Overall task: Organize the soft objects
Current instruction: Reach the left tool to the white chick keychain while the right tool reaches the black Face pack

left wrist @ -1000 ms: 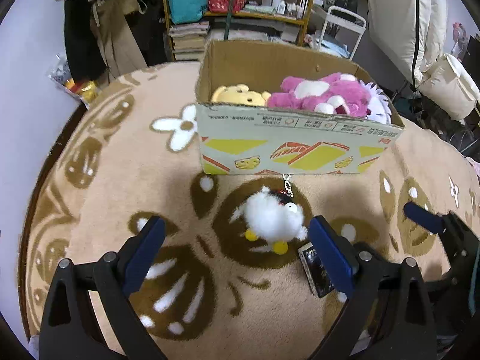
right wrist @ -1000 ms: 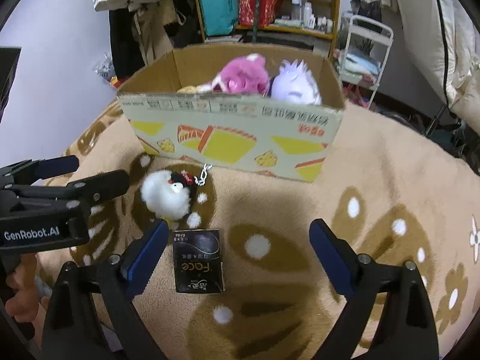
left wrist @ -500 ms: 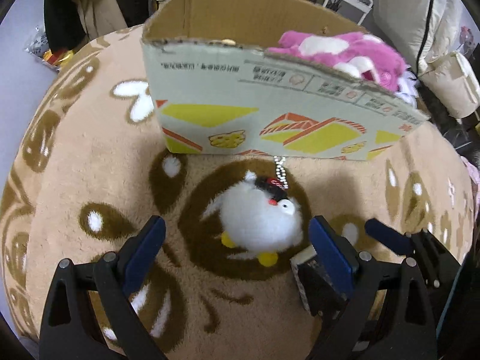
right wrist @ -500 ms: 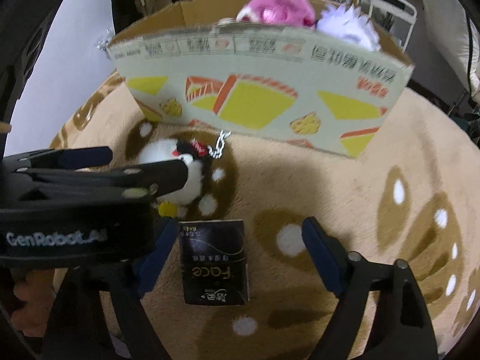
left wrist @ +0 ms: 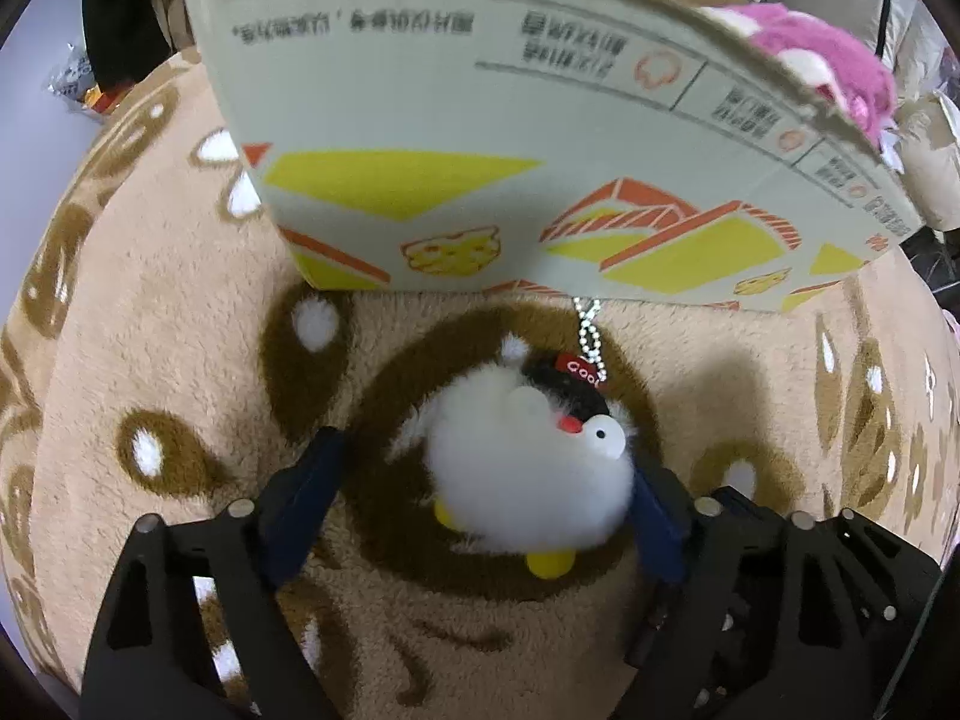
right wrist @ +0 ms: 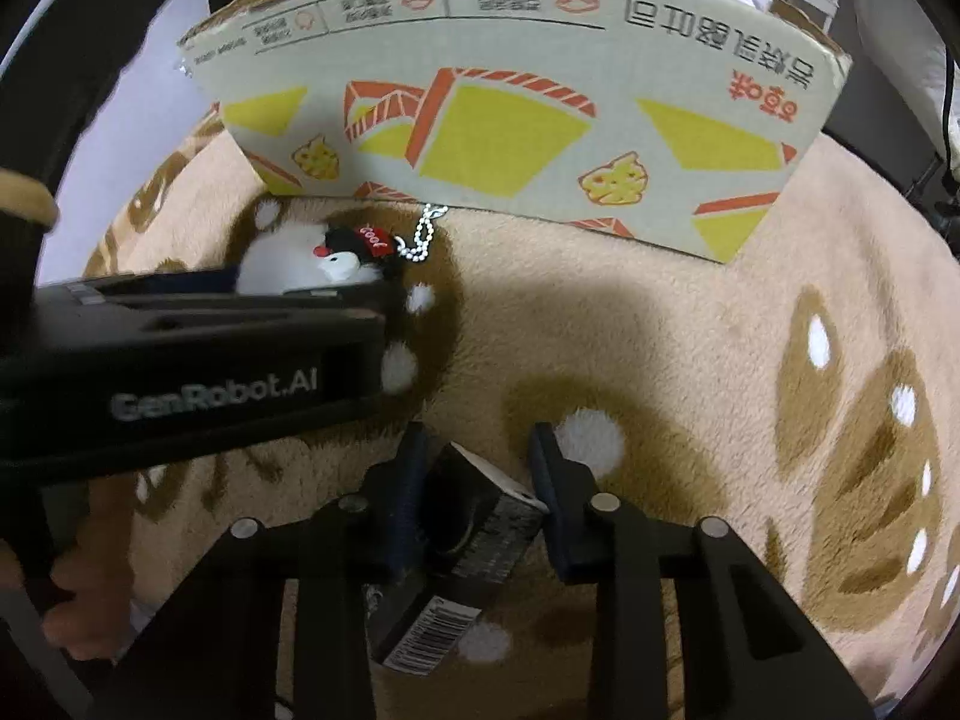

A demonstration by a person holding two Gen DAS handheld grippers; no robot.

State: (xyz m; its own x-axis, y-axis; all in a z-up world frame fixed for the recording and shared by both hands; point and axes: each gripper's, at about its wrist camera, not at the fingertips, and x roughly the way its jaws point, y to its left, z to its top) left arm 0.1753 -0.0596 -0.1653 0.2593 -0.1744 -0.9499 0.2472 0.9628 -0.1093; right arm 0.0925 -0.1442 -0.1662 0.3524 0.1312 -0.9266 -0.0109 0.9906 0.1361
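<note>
Since the earlier frames both grippers have dropped and pushed forward, so the printed cardboard box (left wrist: 540, 138) now fills the top of each view, and both sets of fingers have narrowed from a wide spread.

The left gripper (left wrist: 480, 498) brackets the fluffy white plush penguin keychain with black cap and yellow feet (left wrist: 528, 468), lower centre of the left wrist view. Its right blue pad touches the fur. A sliver of brown rug shows beside the left pad, so the claw is closing around the toy but not yet squeezing it.

The right gripper (right wrist: 480, 480), bottom centre of its view, pinches the small black packet with a barcode label (right wrist: 468, 546) between its blue pads, tilted off the tan and brown plush rug (right wrist: 660, 330).

The penguin looks very light and squashy. Its fur will compress a good deal before the pads find anything firm, so the round body's widest part is probably the best hold, not the feet or cap. Its silver ball chain (left wrist: 591, 330) trails toward the box foot and may swing or snag when lifted. A pink plush toy (left wrist: 828, 60) already lies inside the box, upper right.
</note>
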